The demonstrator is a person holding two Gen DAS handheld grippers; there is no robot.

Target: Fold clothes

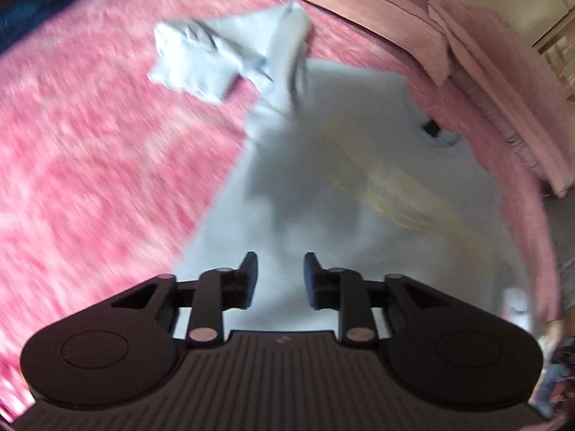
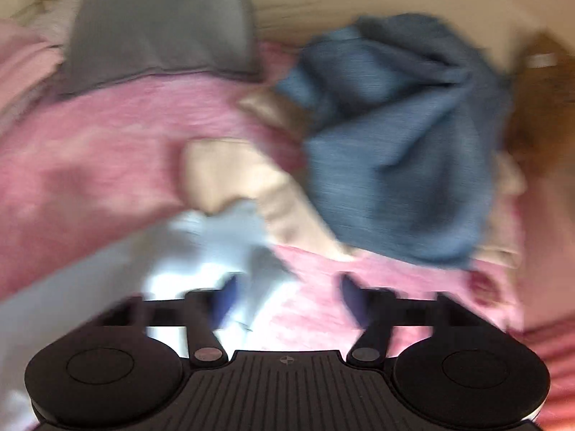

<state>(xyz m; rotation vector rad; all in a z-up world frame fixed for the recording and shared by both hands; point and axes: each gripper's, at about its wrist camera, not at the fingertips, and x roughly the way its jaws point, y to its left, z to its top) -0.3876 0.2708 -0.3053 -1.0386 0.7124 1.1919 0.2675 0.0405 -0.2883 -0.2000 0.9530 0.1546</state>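
Pink bedspread (image 1: 90,151) under white shirt (image 1: 323,197)

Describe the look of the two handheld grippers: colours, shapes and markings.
Both are matte black. The left gripper has a ribbed centre plate with a small pale logo, round housings at each side, silver pivot pins and blocky dark fingers. The right gripper matches, though its blurred fingers look bluish. No cables, hands or sleeves show.

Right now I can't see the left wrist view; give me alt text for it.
A white T-shirt with a faint yellow print lies on a pink bedspread, one sleeve twisted away at the far end. The left gripper hovers above its near hem, fingers apart and holding nothing. The picture is motion-blurred.
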